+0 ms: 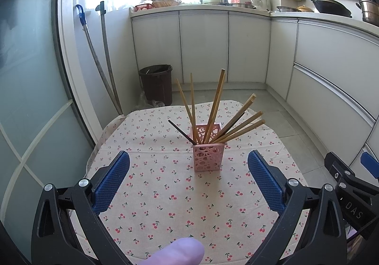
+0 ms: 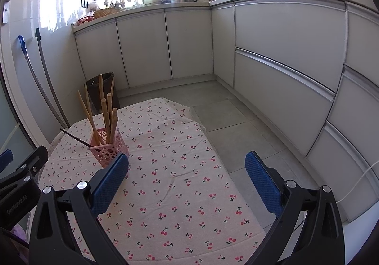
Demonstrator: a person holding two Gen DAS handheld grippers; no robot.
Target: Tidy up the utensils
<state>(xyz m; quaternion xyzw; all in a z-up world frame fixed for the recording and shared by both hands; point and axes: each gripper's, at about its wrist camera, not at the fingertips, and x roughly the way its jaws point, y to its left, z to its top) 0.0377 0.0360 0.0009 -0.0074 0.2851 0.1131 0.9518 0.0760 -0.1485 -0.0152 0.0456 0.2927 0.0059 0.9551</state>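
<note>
Item: chopsticks [image 1: 214, 108] gathered in pink holder [image 1: 208, 157] on table [image 1: 165, 194]; both hand-held grippers, left [image 1: 188, 181] and right [image 2: 187, 181], are held spread and empty, best withdrawn without knocking the holder.

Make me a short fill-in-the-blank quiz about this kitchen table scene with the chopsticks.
1. The chopsticks stand in a perforated holder coloured ____.
2. The tablecloth is printed with small red ____.
3. The jaws of the left gripper and right gripper are both ____.
4. Among the wooden chopsticks, one leaning left is ____ in colour.

Missing words: pink; cherries; open; black
</note>
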